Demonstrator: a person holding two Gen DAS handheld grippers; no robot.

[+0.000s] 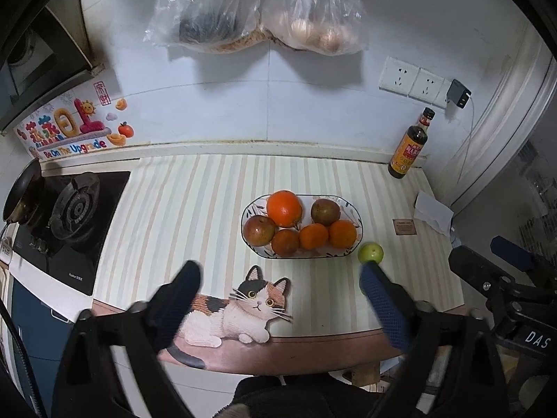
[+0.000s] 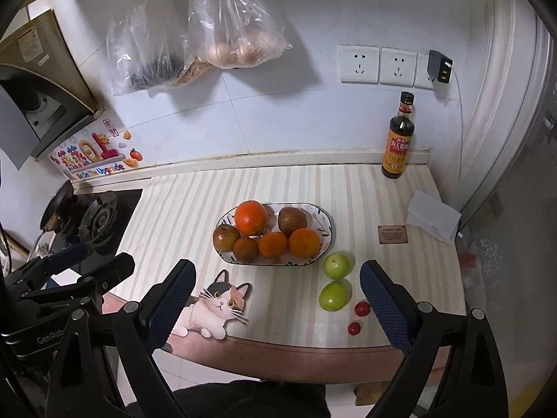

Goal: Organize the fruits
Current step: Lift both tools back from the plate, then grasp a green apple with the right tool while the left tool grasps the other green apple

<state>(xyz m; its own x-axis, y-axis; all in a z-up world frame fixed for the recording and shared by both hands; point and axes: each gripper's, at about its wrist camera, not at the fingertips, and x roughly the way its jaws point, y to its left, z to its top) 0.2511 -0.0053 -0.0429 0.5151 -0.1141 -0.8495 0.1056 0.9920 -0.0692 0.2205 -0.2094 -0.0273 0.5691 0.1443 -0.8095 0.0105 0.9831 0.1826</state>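
A white patterned oval plate (image 1: 350, 209) (image 2: 329, 224) on the striped counter holds several oranges (image 1: 284, 208) (image 2: 250, 217) and two brownish apples (image 1: 259, 230) (image 2: 292, 220). Two green fruits lie right of the plate: one close to its rim (image 2: 336, 264) (image 1: 371, 253), one nearer me (image 2: 335, 295). Two small red tomatoes (image 2: 362, 308) (image 2: 354, 327) sit near the counter's front edge. My left gripper (image 1: 280, 278) is open and empty, hovering before the plate. My right gripper (image 2: 276, 277) is open and empty, short of the green fruits.
A soy sauce bottle (image 1: 409, 146) (image 2: 398, 139) stands at the back right. A folded tissue (image 2: 433, 216) and small card (image 2: 392, 234) lie at right. A gas stove (image 1: 75, 205) with pan is left. A cat mat (image 1: 240, 306) lies at the front edge. Plastic bags (image 1: 257, 10) hang above.
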